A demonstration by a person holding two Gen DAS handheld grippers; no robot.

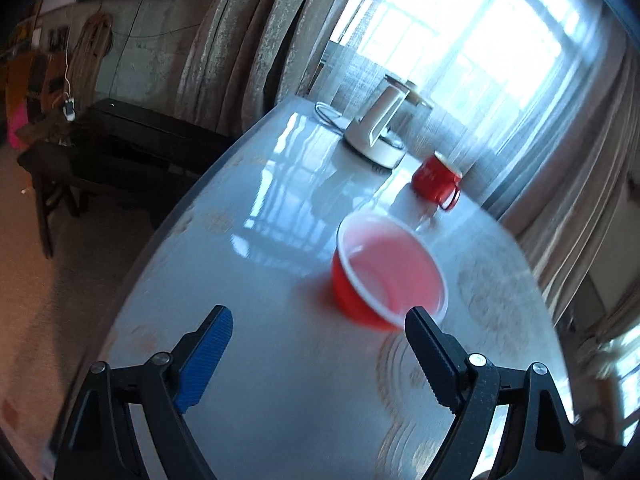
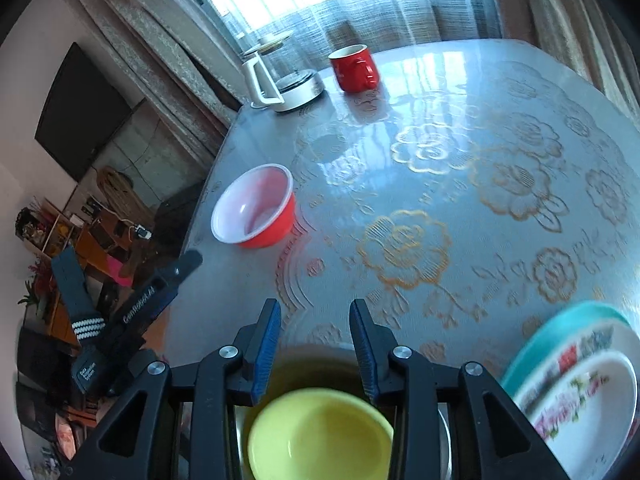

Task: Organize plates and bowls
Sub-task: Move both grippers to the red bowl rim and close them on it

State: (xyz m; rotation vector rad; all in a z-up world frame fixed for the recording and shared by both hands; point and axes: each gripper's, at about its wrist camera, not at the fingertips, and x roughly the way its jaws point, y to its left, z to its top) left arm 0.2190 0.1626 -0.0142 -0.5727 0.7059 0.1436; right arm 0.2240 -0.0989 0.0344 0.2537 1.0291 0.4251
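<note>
Left gripper (image 1: pixel 319 330) hangs spread and empty just short of the red bowl (image 1: pixel 390 270) near the bench's left edge, so I'd straddle the rim squarely before squeezing.

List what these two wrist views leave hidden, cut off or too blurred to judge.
- Yellow bowl, right wrist view: cut off by the bottom edge, flanked by the right gripper; what it sits in is unclear.
- Stacked plates, same view: cropped by the corner and blurred; count uncertain.
- Red bowl, left wrist view: motion-blurred, near rim behind a finger of the left gripper.
- Kettle: washed out by window glare.
</note>
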